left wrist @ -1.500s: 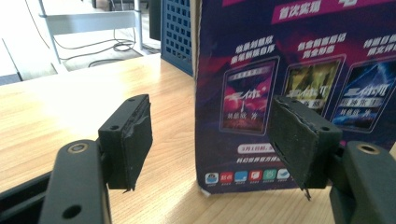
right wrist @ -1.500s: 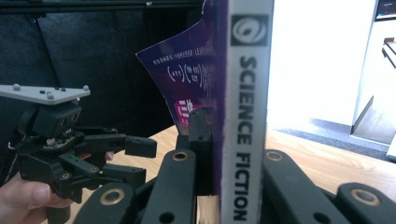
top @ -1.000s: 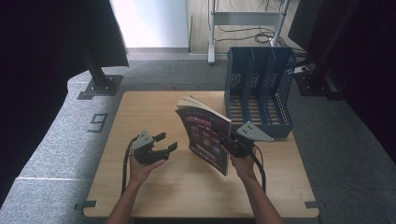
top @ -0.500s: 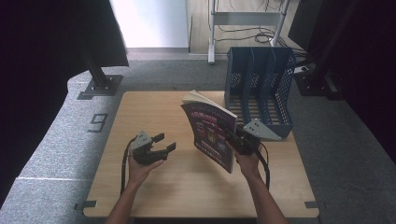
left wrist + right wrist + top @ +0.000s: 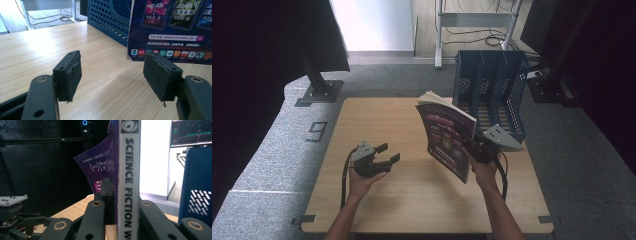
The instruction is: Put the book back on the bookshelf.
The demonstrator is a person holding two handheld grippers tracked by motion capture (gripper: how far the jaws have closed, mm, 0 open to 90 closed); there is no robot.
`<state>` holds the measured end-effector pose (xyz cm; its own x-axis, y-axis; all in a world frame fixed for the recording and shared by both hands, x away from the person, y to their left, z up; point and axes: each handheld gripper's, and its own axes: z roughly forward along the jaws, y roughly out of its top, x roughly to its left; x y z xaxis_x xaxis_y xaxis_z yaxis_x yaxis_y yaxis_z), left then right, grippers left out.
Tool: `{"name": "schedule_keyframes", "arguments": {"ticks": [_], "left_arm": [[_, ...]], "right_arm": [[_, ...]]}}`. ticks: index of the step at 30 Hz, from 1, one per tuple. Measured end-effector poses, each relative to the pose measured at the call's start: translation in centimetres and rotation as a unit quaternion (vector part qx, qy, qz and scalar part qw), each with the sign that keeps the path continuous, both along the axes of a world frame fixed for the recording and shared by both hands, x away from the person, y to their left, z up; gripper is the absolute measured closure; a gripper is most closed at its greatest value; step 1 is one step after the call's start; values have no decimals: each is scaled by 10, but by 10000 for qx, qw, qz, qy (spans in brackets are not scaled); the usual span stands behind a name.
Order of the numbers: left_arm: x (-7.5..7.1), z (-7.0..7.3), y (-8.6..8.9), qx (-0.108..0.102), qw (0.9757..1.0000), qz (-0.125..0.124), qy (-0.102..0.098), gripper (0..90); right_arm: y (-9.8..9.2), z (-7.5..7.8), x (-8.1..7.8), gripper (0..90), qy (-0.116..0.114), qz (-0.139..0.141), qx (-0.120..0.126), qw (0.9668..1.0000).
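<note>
Magazine (image 5: 446, 142) pinched upright by right gripper (image 5: 477, 148), spine-first for rack (image 5: 492, 95) at upper right; left gripper (image 5: 384, 157) waits spread, empty.

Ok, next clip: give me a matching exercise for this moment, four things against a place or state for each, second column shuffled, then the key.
Things:
1. magazine
2. blue file rack
3. left gripper
4. right gripper

States:
A. jaws open, nothing between them, low over the table
B. stands at the table's far right corner, slots empty
C. held upright off the table, purple cover toward the person
D. jaws closed on the spine edge

Pairs: 1-C, 2-B, 3-A, 4-D
</note>
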<state>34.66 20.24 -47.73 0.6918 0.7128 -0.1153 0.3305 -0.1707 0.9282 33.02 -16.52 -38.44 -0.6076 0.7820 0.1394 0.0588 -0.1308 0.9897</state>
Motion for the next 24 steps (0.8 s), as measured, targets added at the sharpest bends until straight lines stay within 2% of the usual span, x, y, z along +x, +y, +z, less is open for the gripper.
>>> {"name": "schedule_keyframes", "arguments": {"ticks": [24], "left_arm": [[1,-1,3,6,10000,-4,21,308]], "right_arm": [[-14,5,3,816,-39,-235,29,9997]]}}
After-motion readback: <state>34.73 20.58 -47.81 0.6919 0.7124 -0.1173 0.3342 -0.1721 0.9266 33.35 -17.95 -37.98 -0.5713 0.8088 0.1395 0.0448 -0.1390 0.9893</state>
